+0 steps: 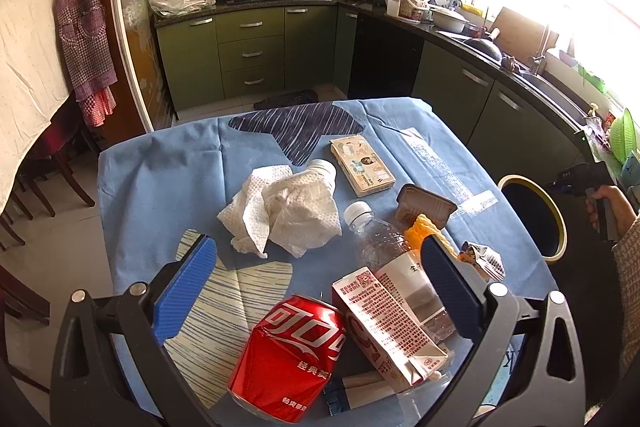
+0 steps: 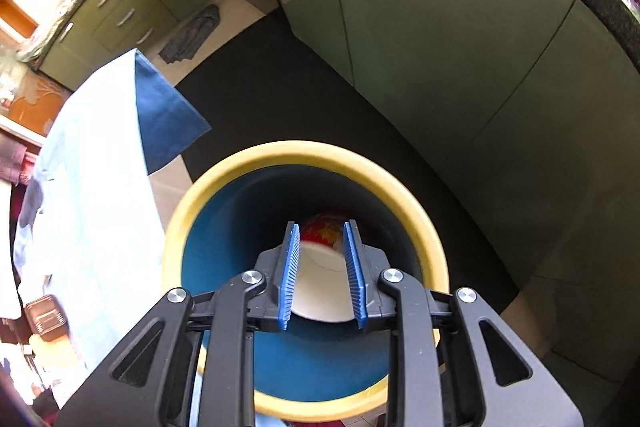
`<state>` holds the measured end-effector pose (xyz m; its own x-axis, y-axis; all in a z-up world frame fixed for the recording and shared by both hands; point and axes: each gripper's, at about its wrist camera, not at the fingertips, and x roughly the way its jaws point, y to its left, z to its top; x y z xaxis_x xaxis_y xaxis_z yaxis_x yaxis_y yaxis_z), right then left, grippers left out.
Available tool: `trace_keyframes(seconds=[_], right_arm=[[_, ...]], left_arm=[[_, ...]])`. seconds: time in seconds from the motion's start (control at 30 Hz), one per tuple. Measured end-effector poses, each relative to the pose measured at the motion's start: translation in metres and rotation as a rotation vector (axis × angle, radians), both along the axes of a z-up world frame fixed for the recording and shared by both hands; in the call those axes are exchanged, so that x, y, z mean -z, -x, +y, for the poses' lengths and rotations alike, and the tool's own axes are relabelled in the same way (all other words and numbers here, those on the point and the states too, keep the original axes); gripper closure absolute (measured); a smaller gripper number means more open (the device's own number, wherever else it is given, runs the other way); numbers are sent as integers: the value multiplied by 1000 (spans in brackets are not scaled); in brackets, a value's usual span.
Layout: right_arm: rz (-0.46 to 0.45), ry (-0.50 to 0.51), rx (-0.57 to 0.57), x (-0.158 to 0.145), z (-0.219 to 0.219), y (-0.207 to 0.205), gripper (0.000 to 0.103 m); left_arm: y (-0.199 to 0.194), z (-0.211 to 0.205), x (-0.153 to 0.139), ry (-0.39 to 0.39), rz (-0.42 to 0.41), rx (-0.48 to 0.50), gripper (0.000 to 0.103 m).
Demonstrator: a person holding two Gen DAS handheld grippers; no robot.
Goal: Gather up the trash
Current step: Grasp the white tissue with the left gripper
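The right gripper (image 2: 322, 273) points steeply down into the mouth of a round bin (image 2: 416, 195) with a yellow rim and blue inside. Its jaws stand slightly apart with a white-and-red paper cup (image 2: 320, 287) between them; whether the pads still press on it cannot be told. The bin stands on the floor just beside the worktop's right edge.

The left gripper (image 1: 320, 291) hovers over the near edge of the worktop (image 1: 160, 179), which is covered with a blue cloth, its jaws spread wide and holding nothing. Between and below them lie a dented red cola can (image 1: 288, 355) and a milk carton (image 1: 388, 319), touching each other. Beyond are a clear plastic bottle (image 1: 372, 239), crumpled paper towels (image 1: 280, 211), a brown tray (image 1: 426, 205) and, toward the far edge, a flat box (image 1: 362, 167).
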<state>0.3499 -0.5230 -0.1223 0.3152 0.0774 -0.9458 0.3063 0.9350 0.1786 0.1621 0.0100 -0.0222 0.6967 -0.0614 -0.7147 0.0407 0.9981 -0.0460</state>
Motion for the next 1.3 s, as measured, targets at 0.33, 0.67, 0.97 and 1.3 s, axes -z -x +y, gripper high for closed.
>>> trace_keyframes(seconds=[0.33,0.67,0.97,1.3], right_arm=[[3,-30,-22,-2,6,4,79],[13,-40,-42,4,11,-8,80],[18,-45,-54,7,16,-13,79],[6,-56,-61,5,17,-12,79]], left_arm=[[-62,11,22,-66,123,38,6],[-126,54,69,22,307,-1,6],[-143,84,114,198,443,-27,45],[-129,72,81,163,346,8,91]])
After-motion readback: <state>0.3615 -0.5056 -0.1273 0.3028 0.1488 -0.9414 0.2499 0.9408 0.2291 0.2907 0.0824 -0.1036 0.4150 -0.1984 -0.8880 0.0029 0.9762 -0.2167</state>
